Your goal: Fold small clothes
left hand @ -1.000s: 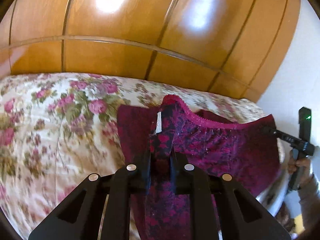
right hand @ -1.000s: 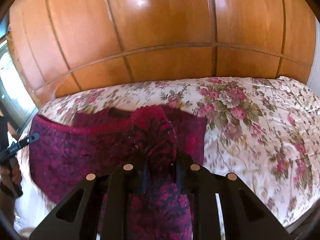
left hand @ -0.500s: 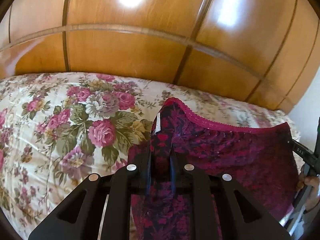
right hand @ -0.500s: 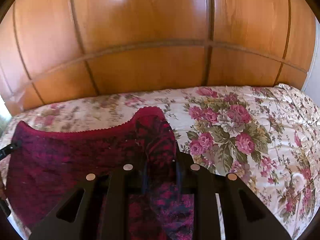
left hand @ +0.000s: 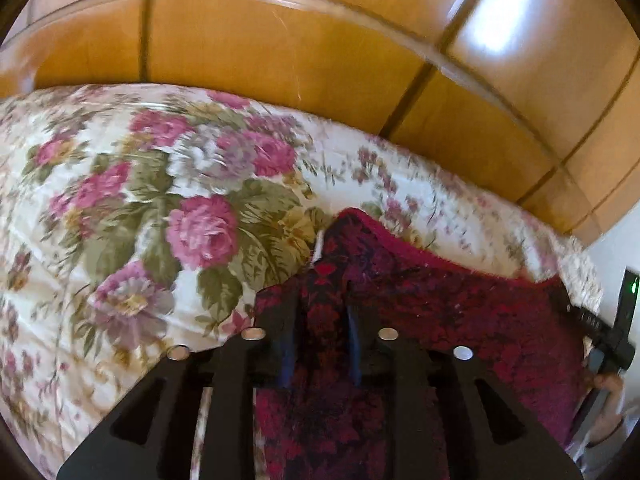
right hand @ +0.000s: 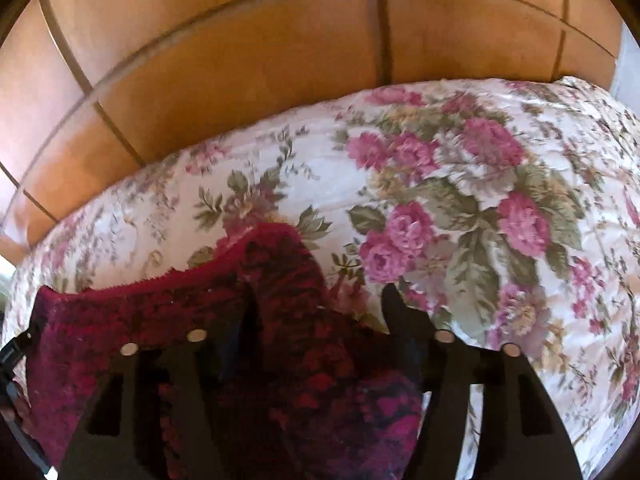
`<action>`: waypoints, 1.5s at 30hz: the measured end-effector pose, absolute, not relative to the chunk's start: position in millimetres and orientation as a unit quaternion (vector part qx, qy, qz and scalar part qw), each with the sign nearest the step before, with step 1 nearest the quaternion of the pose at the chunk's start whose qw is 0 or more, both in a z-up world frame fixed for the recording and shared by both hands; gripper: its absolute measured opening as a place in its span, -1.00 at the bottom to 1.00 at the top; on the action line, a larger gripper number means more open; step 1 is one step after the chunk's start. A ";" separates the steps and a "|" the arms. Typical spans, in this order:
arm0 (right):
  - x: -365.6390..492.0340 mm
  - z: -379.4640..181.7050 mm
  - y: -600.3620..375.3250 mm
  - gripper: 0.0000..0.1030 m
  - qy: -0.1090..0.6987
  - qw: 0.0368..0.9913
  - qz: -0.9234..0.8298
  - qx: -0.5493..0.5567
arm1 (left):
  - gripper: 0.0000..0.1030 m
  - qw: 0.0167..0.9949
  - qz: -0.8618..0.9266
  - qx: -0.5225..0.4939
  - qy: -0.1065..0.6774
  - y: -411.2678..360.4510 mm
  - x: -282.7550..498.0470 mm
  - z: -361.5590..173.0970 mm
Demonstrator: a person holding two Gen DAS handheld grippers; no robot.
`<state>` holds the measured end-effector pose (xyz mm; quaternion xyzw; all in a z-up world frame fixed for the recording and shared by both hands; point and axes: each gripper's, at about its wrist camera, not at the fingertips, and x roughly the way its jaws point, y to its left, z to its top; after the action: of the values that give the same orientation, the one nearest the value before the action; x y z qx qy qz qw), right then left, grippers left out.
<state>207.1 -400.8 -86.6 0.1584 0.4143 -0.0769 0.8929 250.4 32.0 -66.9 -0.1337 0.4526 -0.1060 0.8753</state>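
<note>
Over the near edge of the floral bed (left hand: 132, 216), your right gripper (right hand: 320, 300) has just spread, freeing its corner of the burgundy garment (left hand: 440, 320). Your left gripper (left hand: 322, 304) still pinches the other corner, so the laydown is half done.

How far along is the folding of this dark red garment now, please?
Done: the burgundy garment looks stretched wide over the floral bedspread, but no fold is visible yet. In hand: the left tongs pinch one end of its trimmed edge, and the right tongs stand open around the other end. Left: every fold.
</note>
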 end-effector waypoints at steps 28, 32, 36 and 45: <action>66.9 -112.9 -350.9 0.16 0.349 0.913 0.057 0.204 | -0.16 0.910 -0.124 -0.133 0.373 44.7 64.8 -41.3; 59.5 -107.2 -336.3 0.37 0.346 0.919 0.047 0.182 | -0.16 0.909 -0.157 -0.094 0.375 34.1 37.8 -42.1; 55.8 -92.7 -300.9 0.59 0.354 0.930 0.010 0.099 | -0.15 0.907 -0.172 -0.045 0.382 5.0 32.7 -53.9; 36.6 -117.3 -218.6 0.81 0.383 0.923 0.029 -0.010 | -0.10 0.900 -0.148 -0.032 0.408 1.0 42.3 -87.8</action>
<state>36.6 -218.6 -117.3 -0.0105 0.3833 0.0291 0.9231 42.3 1.0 -87.8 -0.0323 0.4080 -0.1484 0.9003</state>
